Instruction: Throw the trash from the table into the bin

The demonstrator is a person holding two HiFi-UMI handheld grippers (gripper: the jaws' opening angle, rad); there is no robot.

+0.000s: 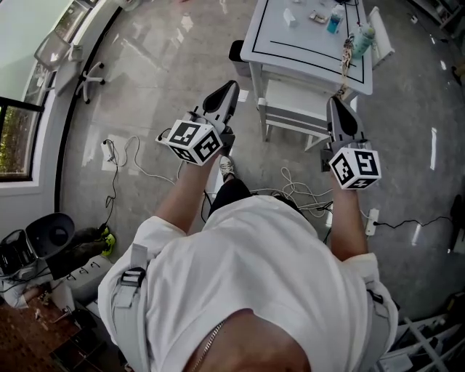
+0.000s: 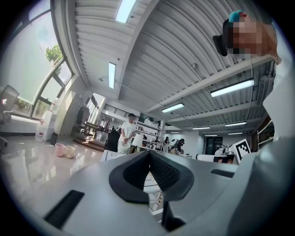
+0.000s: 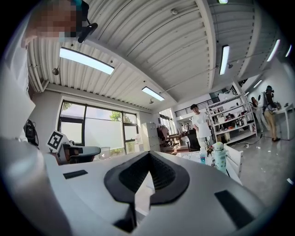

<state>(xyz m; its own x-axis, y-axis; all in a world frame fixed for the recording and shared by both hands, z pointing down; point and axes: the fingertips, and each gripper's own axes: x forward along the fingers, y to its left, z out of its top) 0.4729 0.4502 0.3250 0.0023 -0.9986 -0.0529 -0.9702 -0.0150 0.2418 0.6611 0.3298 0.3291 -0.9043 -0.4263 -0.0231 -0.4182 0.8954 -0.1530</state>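
Trash [image 1: 289,17]: on table [image 1: 312,69], 12 o'clock.
Left gripper [image 1: 225,91], right gripper [image 1: 338,103]: jaws together, empty.
Risk: closed jaws knocking trash off.

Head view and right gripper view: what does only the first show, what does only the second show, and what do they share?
Only the head view: the cables lying near the person's shoe, and the white chair at the white table. Only the right gripper view: the ceiling lights, the big windows, and a person in white standing by the shelves. Both: the white table, the blue bottle and the green bottle on it, and the right gripper, its jaws shut with nothing between them.
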